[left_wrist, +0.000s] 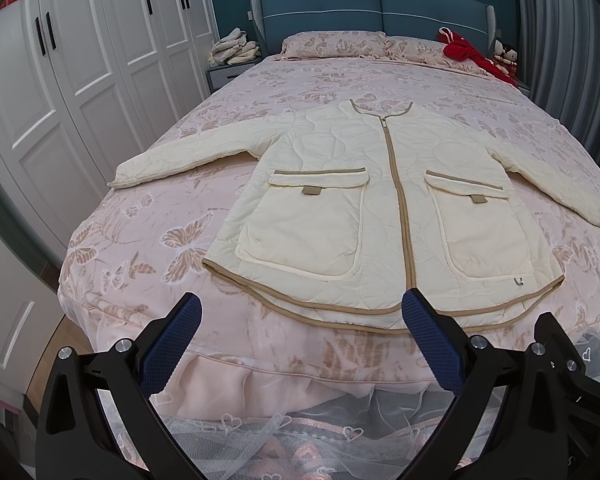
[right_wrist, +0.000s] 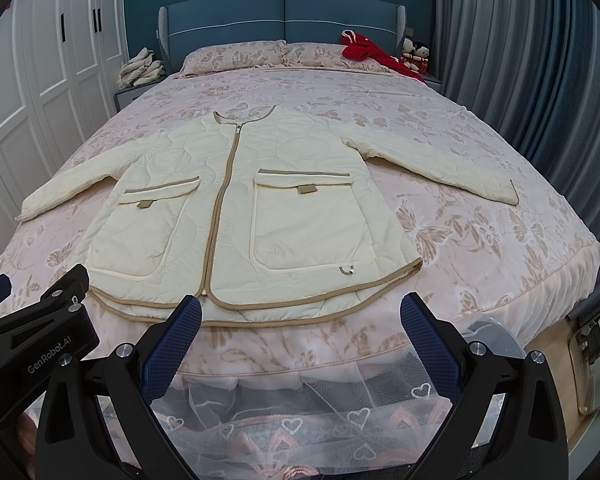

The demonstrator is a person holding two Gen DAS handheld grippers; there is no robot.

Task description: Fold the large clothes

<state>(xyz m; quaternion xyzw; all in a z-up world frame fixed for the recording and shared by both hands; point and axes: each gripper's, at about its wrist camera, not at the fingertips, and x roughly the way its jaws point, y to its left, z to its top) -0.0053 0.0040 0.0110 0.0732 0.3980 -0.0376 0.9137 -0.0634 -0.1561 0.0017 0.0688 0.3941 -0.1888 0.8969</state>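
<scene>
A cream quilted jacket with tan trim, a closed front zip and two large flap pockets lies flat, face up, on the bed, both sleeves spread out to the sides; it also shows in the right wrist view. My left gripper is open and empty, held just short of the jacket's hem at the foot of the bed. My right gripper is open and empty, also just before the hem, to the right of the left one. The right gripper's body shows at the left view's lower right.
The bed has a pink butterfly-print cover and a lace skirt. Pillows and a red garment lie at the headboard. White wardrobe doors stand left, grey curtains right. A nightstand holds piled clothes.
</scene>
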